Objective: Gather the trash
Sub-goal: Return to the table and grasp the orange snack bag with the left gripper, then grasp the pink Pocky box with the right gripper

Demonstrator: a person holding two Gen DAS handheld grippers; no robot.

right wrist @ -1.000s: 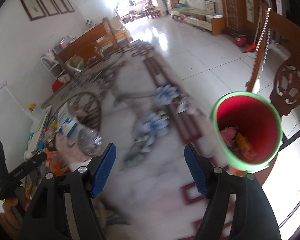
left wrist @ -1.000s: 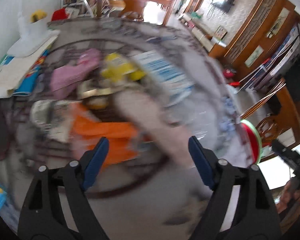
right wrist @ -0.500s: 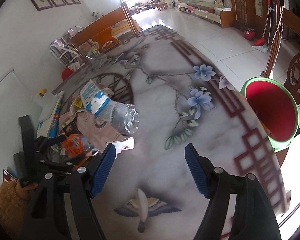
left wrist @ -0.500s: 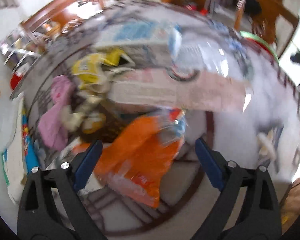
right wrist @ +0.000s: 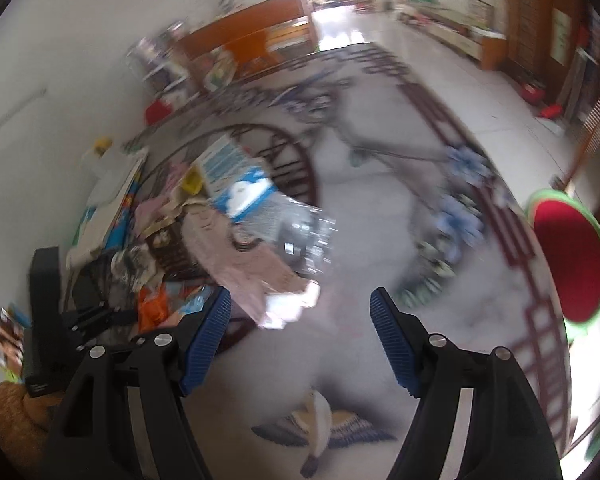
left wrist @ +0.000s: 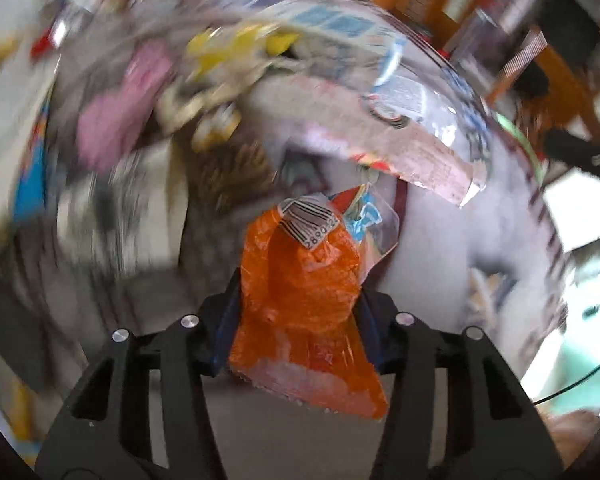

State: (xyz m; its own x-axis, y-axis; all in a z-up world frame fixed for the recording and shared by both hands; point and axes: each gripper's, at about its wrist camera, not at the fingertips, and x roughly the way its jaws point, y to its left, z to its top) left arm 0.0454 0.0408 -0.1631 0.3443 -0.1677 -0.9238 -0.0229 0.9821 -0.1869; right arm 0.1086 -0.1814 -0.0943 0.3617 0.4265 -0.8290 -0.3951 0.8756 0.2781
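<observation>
The left tongs had just been closing and pinched an orange wrapper over the littered counter. The right tongs stood spread and empty, with a red bin at the counter's edge.

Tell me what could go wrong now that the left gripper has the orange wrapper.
1. The left gripper has just closed on the crumpled orange wrapper; much of it hangs loose, so it may slip on the way to the red bin.
2. The clear plastic bottle lies on the pile and could roll if the pile is disturbed.
</observation>
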